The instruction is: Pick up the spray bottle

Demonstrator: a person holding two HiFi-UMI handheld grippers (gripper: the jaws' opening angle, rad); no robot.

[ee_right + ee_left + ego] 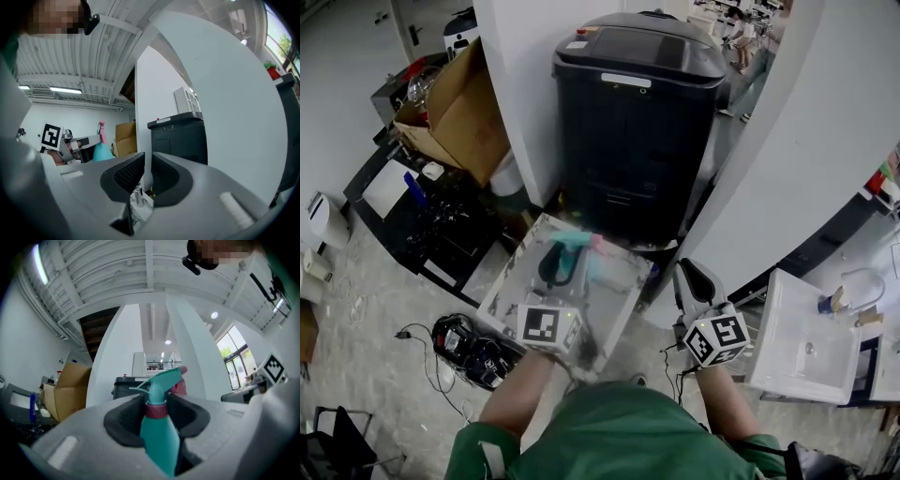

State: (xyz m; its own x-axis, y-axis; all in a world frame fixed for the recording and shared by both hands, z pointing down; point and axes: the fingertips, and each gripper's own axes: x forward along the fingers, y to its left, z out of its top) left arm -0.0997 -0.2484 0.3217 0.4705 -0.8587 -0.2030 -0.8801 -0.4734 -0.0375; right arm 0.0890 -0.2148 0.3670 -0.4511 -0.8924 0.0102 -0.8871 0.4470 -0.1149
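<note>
Facing the black bin, left tool clamps the spray bottle by its neck; right tool closed, empty.

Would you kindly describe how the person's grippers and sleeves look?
The left gripper and right gripper have pale grey bodies with black textured pads. Each carries a white cube printed with black square markers. The person wears short green sleeves.
</note>
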